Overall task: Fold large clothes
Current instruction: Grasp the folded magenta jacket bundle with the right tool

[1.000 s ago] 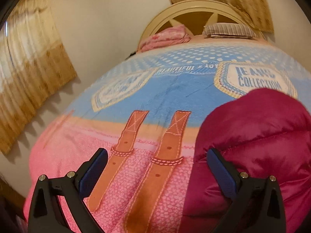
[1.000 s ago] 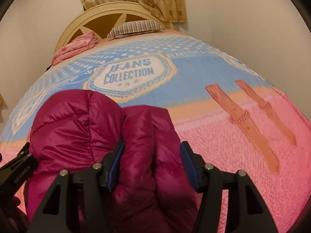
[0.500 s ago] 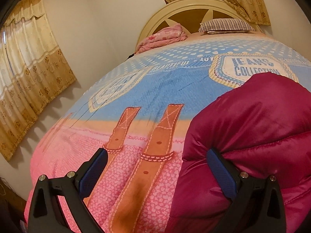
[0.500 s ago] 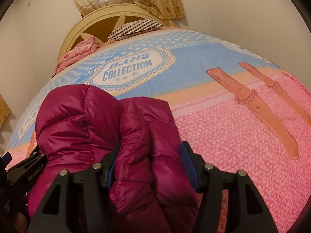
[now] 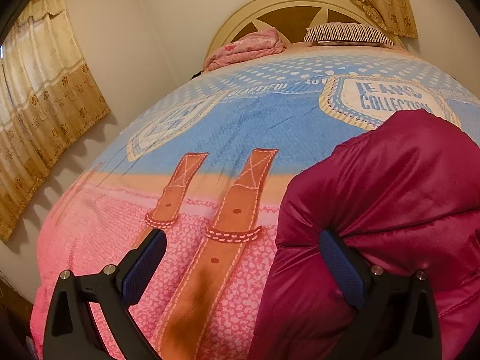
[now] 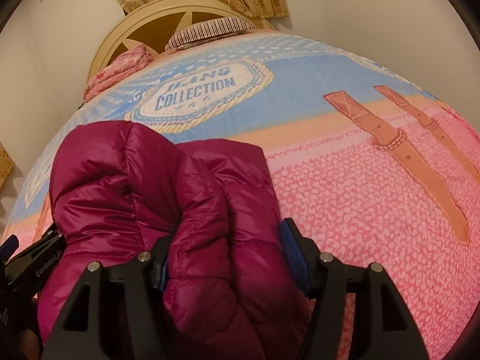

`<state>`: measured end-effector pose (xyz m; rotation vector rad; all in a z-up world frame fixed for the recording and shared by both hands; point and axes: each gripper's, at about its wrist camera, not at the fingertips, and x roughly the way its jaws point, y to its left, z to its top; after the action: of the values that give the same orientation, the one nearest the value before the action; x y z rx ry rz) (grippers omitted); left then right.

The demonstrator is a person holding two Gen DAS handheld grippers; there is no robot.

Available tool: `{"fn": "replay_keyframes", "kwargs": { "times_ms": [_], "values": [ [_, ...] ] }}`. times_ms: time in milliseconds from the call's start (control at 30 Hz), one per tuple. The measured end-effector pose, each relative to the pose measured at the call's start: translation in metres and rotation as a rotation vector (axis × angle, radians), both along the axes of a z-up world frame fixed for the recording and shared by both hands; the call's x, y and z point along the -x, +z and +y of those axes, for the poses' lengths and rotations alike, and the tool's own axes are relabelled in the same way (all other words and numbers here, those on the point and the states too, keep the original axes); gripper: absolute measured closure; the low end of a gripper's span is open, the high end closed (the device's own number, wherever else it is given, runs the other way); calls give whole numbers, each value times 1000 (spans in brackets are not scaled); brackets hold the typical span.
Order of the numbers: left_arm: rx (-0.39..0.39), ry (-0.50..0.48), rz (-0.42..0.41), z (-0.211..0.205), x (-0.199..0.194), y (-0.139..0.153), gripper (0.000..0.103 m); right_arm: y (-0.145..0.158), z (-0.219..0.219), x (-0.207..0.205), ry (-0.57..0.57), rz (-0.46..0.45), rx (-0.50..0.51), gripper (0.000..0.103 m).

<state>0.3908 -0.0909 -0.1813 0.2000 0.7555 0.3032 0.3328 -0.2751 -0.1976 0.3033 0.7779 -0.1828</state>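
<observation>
Jacket (image 6: pixel 168 198), a puffy magenta one, lay bunched on the bed cover (image 6: pixel 345 210), on its pink part near the foot of the bed. The right claw (image 6: pixel 223 255) had a thick fold of it between its pads, and its jaws had just been opening a little. The left claw (image 5: pixel 243 264) stood wide apart over the printed brown straps (image 5: pixel 231 210); only its right finger (image 5: pixel 342 267) touched the jacket's edge.

Jacket (image 6: pixel 156 198): we lose its lower part below the bottom frame edge, behind the gripper bodies. Left gripper (image 6: pixel 27 258): cut off lower left; we cannot judge its grip.
</observation>
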Motion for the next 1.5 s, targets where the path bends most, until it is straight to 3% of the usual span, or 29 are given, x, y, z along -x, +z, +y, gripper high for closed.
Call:
{"fn": "replay_keyframes", "kwargs": {
  "times_ms": [1000, 1167, 1300, 1400, 1500],
  "values": [
    [52, -30, 64, 8, -6, -5, 1, -6, 1, -11, 32, 60, 26, 34],
    [153, -70, 62, 25, 23, 13, 1, 6, 0, 14, 40, 20, -8, 31],
    [191, -134, 29, 36, 56, 26, 1, 20, 4, 47, 59, -39, -14, 26],
    [231, -166, 88, 35, 61, 13, 1, 14, 5, 57, 65, -36, -19, 26],
    [253, -162, 75, 37, 61, 7, 1, 6, 6, 54, 74, -28, -41, 26]
  ]
}}
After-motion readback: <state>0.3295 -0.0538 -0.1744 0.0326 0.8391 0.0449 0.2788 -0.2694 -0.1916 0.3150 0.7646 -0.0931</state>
